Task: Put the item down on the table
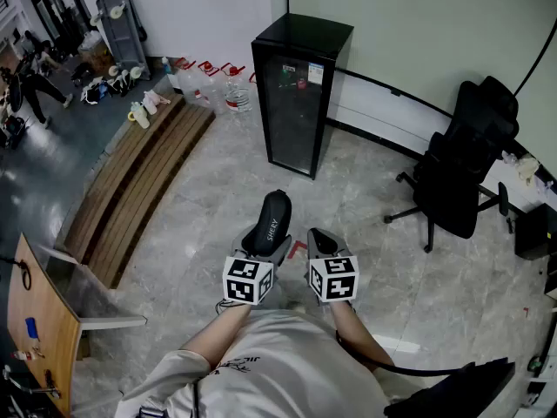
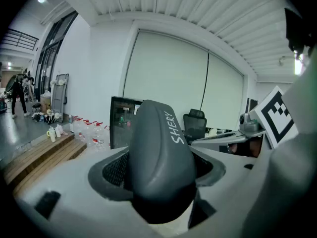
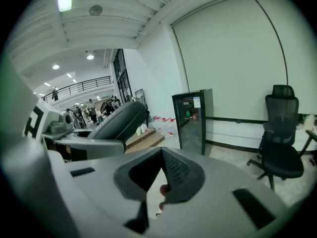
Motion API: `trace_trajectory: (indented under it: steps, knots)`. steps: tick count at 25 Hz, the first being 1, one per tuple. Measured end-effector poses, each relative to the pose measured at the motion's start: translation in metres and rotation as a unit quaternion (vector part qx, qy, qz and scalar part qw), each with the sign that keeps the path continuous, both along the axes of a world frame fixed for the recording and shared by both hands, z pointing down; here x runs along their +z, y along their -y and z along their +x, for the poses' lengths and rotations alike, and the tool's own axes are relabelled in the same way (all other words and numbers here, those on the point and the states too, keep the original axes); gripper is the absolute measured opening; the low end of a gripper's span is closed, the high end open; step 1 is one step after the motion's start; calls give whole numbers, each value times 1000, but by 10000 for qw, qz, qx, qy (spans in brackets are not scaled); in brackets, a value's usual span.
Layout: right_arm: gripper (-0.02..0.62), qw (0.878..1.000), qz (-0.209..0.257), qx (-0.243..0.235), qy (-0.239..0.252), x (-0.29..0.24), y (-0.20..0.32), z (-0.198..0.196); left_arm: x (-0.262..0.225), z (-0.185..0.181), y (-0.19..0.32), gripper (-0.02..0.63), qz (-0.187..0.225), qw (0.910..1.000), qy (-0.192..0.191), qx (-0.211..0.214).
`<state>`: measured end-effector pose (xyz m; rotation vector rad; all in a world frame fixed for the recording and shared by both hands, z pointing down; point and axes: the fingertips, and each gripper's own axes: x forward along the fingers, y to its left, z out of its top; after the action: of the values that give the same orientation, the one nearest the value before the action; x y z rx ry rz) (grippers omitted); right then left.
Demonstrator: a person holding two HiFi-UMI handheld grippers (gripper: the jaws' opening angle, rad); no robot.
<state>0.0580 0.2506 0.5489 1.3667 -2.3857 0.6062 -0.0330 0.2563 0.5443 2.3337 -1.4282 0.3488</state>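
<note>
Head view: at the centre, the left gripper has its jaws clamped on a dark grey oblong case printed with "SHERY", which sticks out toward twelve o'clock over the pale stone floor. Just beside it, toward three o'clock, the right gripper has its jaws closed to a point with nothing in them. A black glass-door cabinet stands at twelve o'clock, a black office chair at three o'clock, a long wooden bench at ten o'clock, and a wooden counter at eight o'clock, well apart from the case. Left gripper view: the case fills the centre, upright between the jaws, with the ribbed pads pressed against its sides; the right gripper's marker cube sits at three o'clock, and water bottles stand on the floor at nine o'clock. Right gripper view: the jaws meet at their tips in the centre and hold nothing, and the case in the left gripper shows at ten o'clock, with the cabinet at one o'clock and the chair at three o'clock.
</note>
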Motion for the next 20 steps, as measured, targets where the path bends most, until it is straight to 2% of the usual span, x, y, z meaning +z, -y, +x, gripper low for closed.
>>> trace_trajectory:
  steps: [9,15,20]
  knots:
    - [5,9997,-38,197,-101,16,93,-3,19,-9,98,336,18,9999,-67,116]
    - [5,9991,-32,385,-159,13,201,-21,19,-22,206,336,39,9993,-125,341]
    - [5,9985,50,533,-109,-2,299,-50,9,-52,303,336,83,9987,-46,494]
